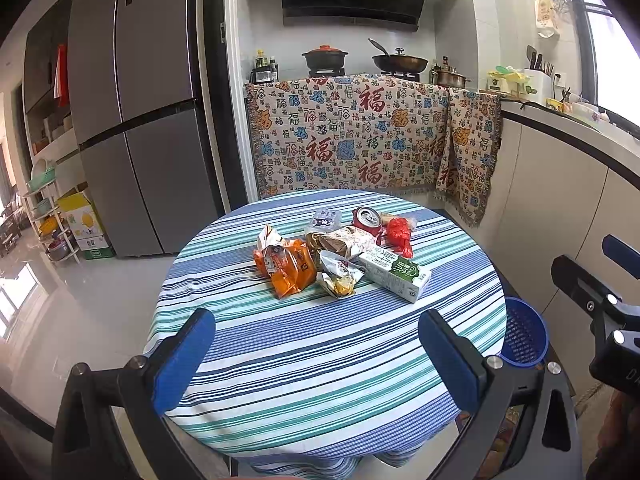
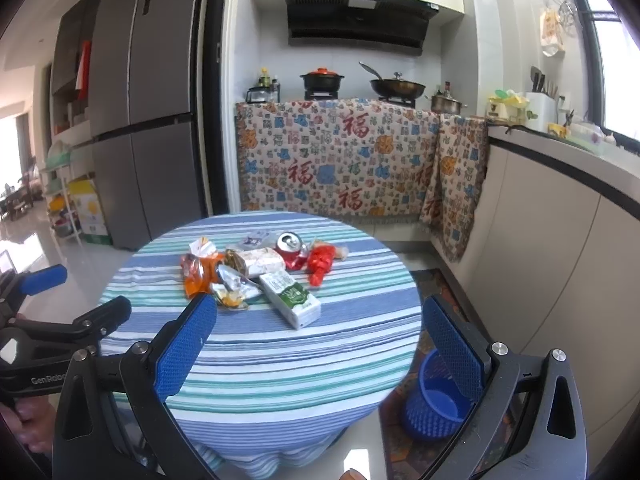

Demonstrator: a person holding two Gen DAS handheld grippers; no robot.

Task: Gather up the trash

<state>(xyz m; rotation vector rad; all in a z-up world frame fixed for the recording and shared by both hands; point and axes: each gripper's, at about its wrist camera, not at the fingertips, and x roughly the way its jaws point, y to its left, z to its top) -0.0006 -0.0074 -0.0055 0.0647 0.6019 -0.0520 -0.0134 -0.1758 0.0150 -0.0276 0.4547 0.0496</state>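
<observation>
1. Both pairs of blue-padded fingers spread wide and holding nothing: left gripper (image 1: 316,354) and right gripper (image 2: 320,344), each hovering over the near edge of the round striped table (image 1: 320,360), well short of the trash.
2. Trash heaped in one cluster past the table's middle, straight ahead of both grippers and beyond the fingertips; nothing touched yet.
3. Nearest piece: green-and-white carton (image 2: 290,294), lying flat, long axis running diagonally from far-left to near-right, its near end pointing toward the right side of the table.
4. From the right wrist view, carton sitting almost centred between the open fingers; from the left wrist view, lying right of centre. Judged: right gripper better lined up for it, and the closer of the two to the bin.
5. Blue basket (image 2: 436,400) on the floor just beside the table's right edge, below and right of the right gripper; empty as far as can be seen.
6. Count, as far as the heap allows: one carton, one crushed red can (image 1: 366,220), one red wrapper (image 1: 400,236), one orange snack bag (image 1: 290,272), one silver foil packet (image 1: 340,276), one pale paper-wrapped bundle (image 1: 346,242), one small clear packet (image 1: 324,218) at the back. Possibly an extra wrapper behind the orange bag; overlap too tight to tell.
7. Likely first move: forward reach with jaws turned across the carton's short side, not along its length.
</observation>
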